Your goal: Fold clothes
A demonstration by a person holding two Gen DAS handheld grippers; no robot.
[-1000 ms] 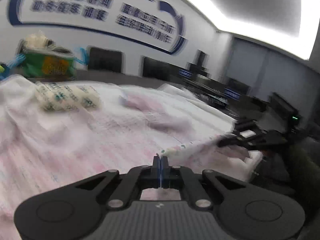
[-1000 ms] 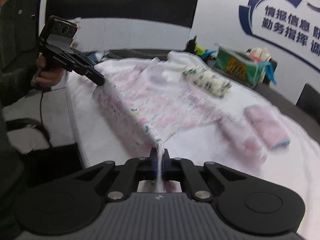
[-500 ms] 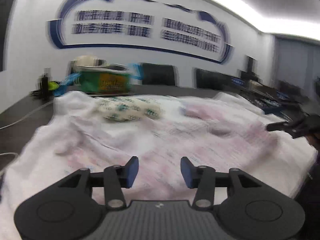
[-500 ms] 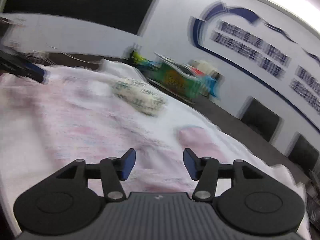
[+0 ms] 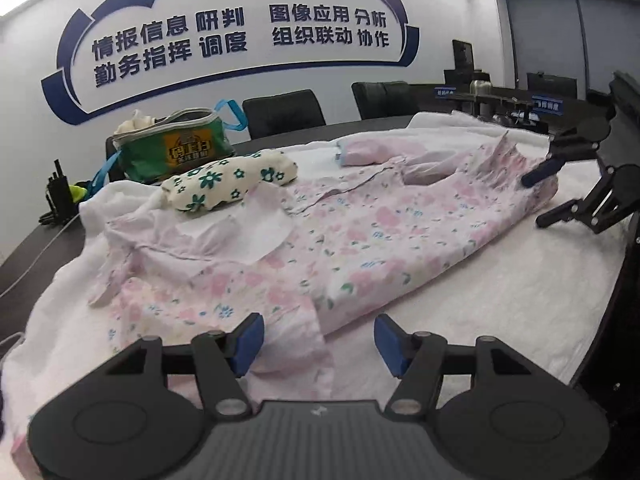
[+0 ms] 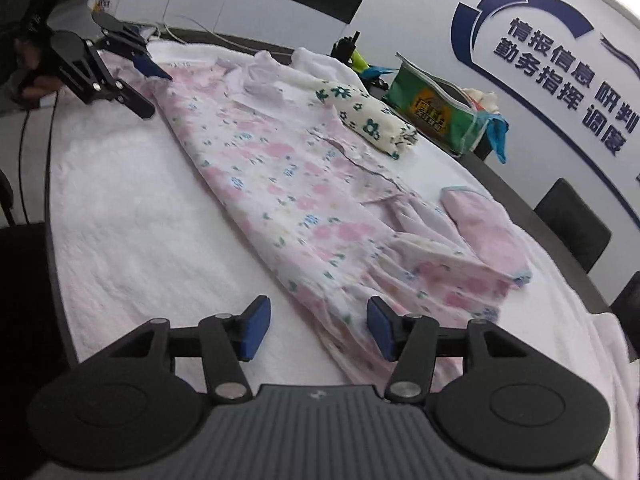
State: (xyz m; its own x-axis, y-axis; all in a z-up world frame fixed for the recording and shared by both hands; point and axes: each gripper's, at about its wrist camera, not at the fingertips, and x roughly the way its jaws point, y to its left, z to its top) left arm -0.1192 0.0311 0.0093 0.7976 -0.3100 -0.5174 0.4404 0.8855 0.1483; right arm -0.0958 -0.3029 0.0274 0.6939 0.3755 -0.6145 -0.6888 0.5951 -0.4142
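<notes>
A pink floral garment (image 5: 352, 236) lies spread flat on a white towel-covered table (image 5: 500, 300); it also shows in the right wrist view (image 6: 288, 184). My left gripper (image 5: 318, 344) is open and empty, just above the garment's near end. My right gripper (image 6: 318, 328) is open and empty over the garment's other end. Each gripper shows in the other's view: the right one (image 5: 560, 196) at the far right, the left one (image 6: 132, 80) at the far left, both open.
A folded cream cloth with green flowers (image 5: 228, 180) and a folded pink cloth (image 5: 372, 150) lie at the table's far side. A green bag (image 5: 172, 152) stands behind them. Black chairs (image 5: 284, 112) line the wall. Radios (image 5: 58, 196) stand at the left.
Both grippers were shut on the garment's corners a second ago. They have let go and opened, and the garment now lies flat on the table.
</notes>
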